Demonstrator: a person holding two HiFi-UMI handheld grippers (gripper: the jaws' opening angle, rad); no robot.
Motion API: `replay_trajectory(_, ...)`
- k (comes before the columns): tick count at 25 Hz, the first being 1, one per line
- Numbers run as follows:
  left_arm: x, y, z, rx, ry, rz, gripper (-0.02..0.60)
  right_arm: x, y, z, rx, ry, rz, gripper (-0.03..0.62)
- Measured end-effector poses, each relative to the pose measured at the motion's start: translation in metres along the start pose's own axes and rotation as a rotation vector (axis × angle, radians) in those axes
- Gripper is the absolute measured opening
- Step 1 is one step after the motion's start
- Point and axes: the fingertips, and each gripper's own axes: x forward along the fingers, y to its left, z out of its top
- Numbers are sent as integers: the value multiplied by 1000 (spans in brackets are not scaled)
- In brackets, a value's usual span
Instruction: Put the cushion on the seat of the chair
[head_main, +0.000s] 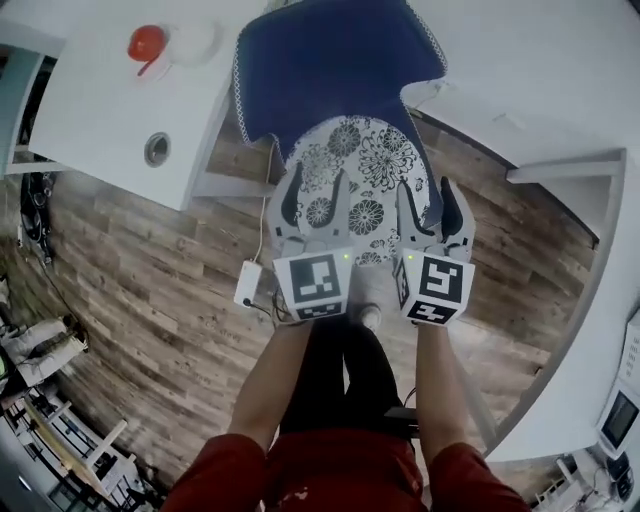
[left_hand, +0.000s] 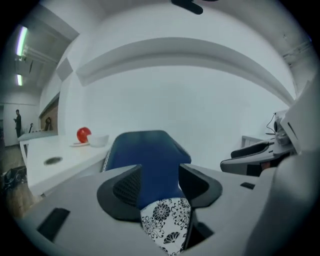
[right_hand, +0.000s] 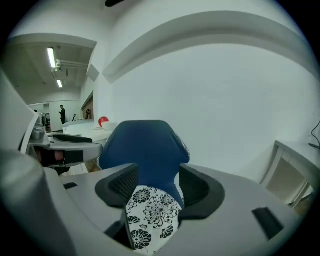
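Observation:
A blue chair (head_main: 330, 70) stands between two white desks, its back showing in the left gripper view (left_hand: 145, 155) and the right gripper view (right_hand: 142, 145). A white cushion with black flowers (head_main: 360, 160) is held in front of it, over the seat. My left gripper (head_main: 312, 185) is shut on the cushion's near left edge (left_hand: 167, 225). The right gripper (head_main: 428, 190) is shut on the near right edge (right_hand: 150, 215). The chair seat is mostly hidden under the cushion.
A white desk (head_main: 110, 110) at the left carries a red object (head_main: 147, 42) and a white bowl (head_main: 195, 40). Another white desk (head_main: 540, 90) runs along the right. A white power strip (head_main: 247, 283) with its cable lies on the wooden floor by my feet.

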Motion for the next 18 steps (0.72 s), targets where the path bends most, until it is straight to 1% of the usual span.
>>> replay_trajectory(6, -62, -9, 97, 10, -128, 12, 236, -68, -5, 90, -14, -138, 4, 262)
replay_trajectory(11, -110, -22, 168, 34, -235, 26, 236, -123, -7, 155, -39, -252, 15, 262)
replay_trajectory(15, -152, -34, 208, 58, -295, 31, 236, -166, 0, 191, -86, -308, 30, 262)
replay_trajectory(18, -180, -43, 227, 72, -331, 36, 233, -198, 1, 211, -90, -352, 36, 261)
